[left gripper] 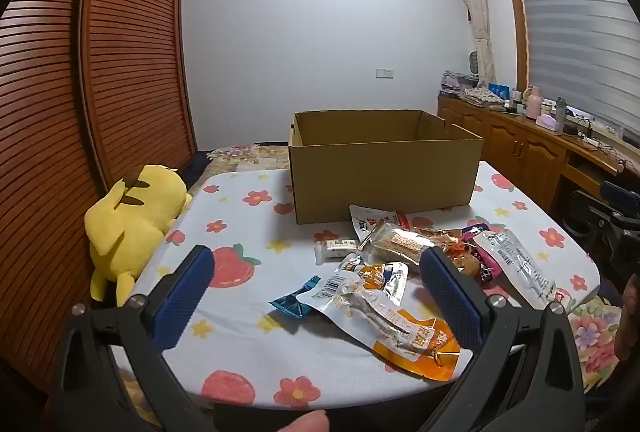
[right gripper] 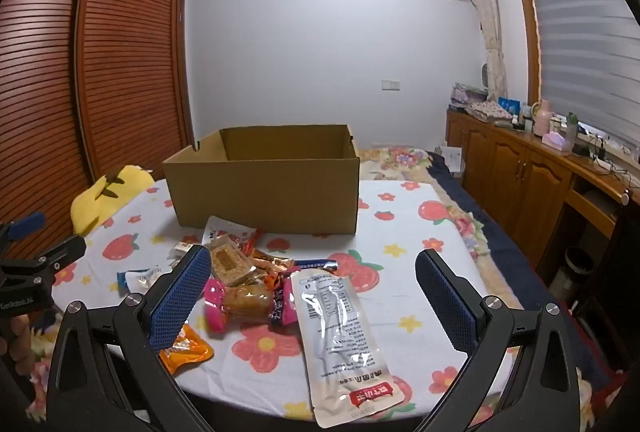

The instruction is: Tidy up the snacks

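An open cardboard box (left gripper: 384, 167) (right gripper: 266, 187) stands on the flower-print table (left gripper: 240, 352) (right gripper: 408, 232). Several snack packets lie in a heap in front of it. Nearest the left gripper (left gripper: 320, 264) is an orange-and-clear pouch (left gripper: 396, 328), with a small blue wrapper (left gripper: 292, 302) and a clear cracker pack (left gripper: 396, 242) close by. The left gripper hovers above them, open and holding nothing. A long white pouch (right gripper: 340, 336) (left gripper: 516, 264) lies between the fingers of the right gripper (right gripper: 316, 264), which is open and holding nothing. A pink-wrapped snack (right gripper: 244, 302) lies to the pouch's left.
A yellow plush toy (left gripper: 132, 224) (right gripper: 108, 195) rests at the table's left edge beside a slatted wooden wardrobe (left gripper: 120, 51). Wooden cabinets (right gripper: 520, 167) with bottles run along the right wall under a window. The left gripper's body (right gripper: 28, 268) shows at the right wrist view's left side.
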Demonstrator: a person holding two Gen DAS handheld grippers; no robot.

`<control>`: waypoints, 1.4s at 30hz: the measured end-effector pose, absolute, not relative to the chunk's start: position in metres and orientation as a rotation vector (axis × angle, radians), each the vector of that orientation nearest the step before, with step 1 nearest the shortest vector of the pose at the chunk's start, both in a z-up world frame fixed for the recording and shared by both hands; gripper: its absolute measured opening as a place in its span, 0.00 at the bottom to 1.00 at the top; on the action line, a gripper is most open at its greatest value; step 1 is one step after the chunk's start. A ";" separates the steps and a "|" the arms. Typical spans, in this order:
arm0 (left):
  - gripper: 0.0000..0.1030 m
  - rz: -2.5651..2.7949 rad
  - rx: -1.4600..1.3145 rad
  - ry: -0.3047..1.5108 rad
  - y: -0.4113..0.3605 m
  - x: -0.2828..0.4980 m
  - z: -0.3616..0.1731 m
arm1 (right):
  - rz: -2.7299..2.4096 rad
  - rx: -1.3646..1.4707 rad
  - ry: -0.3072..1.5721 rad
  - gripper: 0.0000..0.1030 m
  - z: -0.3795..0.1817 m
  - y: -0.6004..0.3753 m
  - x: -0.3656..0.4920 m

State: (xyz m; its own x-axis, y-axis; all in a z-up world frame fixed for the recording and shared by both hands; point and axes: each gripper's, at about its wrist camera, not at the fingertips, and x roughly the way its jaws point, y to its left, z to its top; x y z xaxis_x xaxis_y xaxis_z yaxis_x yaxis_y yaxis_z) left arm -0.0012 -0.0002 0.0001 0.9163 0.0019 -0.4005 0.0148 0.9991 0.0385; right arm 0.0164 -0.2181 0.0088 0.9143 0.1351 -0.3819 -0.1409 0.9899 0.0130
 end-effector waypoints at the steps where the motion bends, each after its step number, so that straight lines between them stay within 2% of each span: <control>1: 1.00 -0.004 0.043 0.424 0.000 -0.001 0.000 | 0.143 -0.014 0.384 1.00 0.009 -0.218 0.016; 42: 1.00 -0.007 0.030 0.430 0.003 0.000 0.004 | 0.141 -0.016 0.391 1.00 0.009 -0.218 0.015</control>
State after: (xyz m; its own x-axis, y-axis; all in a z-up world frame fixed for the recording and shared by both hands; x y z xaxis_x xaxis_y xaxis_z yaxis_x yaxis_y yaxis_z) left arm -0.0003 0.0026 0.0037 0.9088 -0.0002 -0.4171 0.0130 0.9995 0.0278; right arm 0.0155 -0.2178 0.0094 0.9148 0.1338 -0.3811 -0.1400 0.9901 0.0115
